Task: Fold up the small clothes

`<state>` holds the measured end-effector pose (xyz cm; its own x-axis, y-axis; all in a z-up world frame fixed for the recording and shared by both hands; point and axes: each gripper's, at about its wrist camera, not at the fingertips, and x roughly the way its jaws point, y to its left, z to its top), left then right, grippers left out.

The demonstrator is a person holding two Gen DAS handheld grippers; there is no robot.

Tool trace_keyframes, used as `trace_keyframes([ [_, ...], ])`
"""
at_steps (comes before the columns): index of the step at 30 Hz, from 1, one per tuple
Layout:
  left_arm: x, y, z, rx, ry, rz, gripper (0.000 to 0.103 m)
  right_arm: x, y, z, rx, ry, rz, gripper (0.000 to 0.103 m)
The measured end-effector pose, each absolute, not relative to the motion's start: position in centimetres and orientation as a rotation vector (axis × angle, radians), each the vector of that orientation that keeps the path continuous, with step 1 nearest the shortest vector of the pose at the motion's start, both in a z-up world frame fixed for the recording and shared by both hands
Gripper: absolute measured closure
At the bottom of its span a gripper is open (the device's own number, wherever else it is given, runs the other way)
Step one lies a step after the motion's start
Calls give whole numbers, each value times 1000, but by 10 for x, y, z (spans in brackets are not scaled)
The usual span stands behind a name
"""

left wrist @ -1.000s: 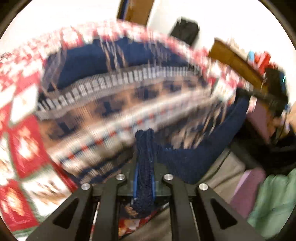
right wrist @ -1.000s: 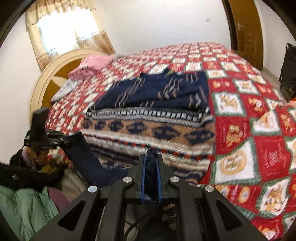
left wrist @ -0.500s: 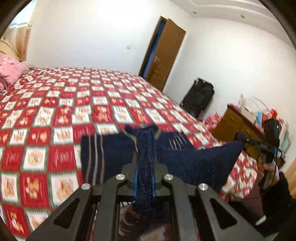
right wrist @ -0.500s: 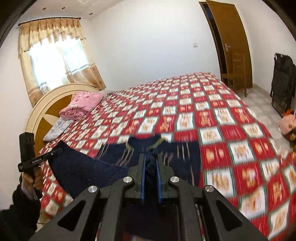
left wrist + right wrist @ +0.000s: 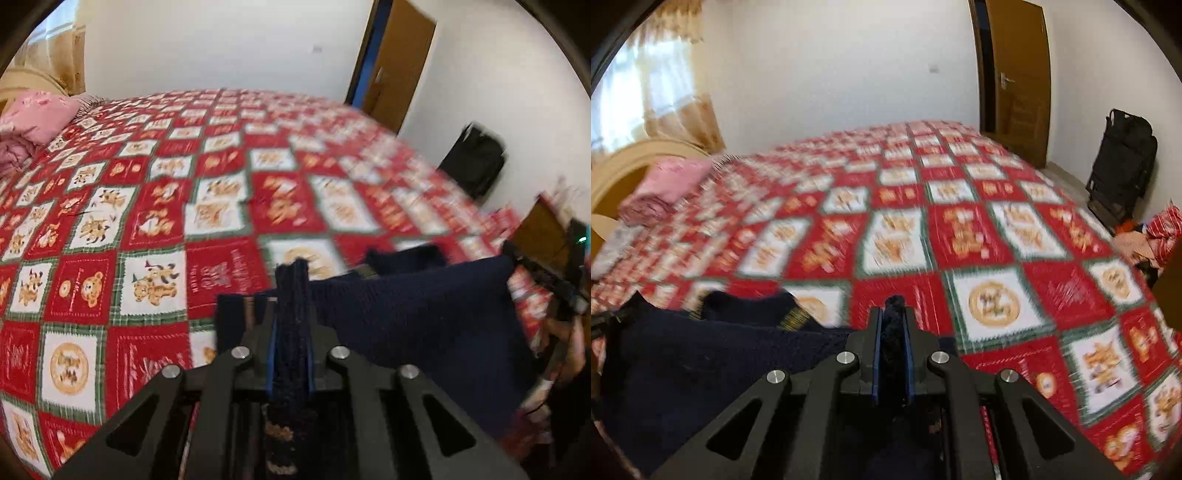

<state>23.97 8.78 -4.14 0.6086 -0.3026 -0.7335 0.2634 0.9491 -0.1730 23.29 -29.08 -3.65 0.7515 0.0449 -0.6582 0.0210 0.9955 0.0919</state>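
The left gripper (image 5: 291, 325) has its fingers closed tight on a bunched edge of the dark navy knitted sweater (image 5: 413, 314), and the right gripper (image 5: 893, 343) is clenched in the same way on another part of the same edge, so the garment hangs stretched between the two of them, lifted at the near side of the bed (image 5: 155, 206) with its red and white patchwork cover. In the right wrist view the navy cloth spreads to the left of the fingers and a small band of yellow trim shows on it; how much of the lower part touches the cover I cannot tell, because the grippers hide it. I judge that the sweater is soft and somewhat thick, not heavy but heavier than a thin shirt, and it will sag and stretch under its own weight if it is held only at two points. The knit is not slippery, so the pinched folds should stay between the pads, but a loose knit can pull out of shape. The good places to hold seem to be the firm edges, like shoulder seams or hem corners, where the fabric is doubled. A pink pillow (image 5: 665, 184) lies far at the head of the bed, well apart from the work
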Motion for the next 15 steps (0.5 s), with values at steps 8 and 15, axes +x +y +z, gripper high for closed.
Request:
trace_keyframes([
  [8, 261, 117, -59, -63, 873, -164, 44, 230, -299, -37, 116, 719, -11, 89],
  [15, 181, 115, -27, -48, 798, -260, 45, 140, -275, 19, 226, 653, 128, 89],
])
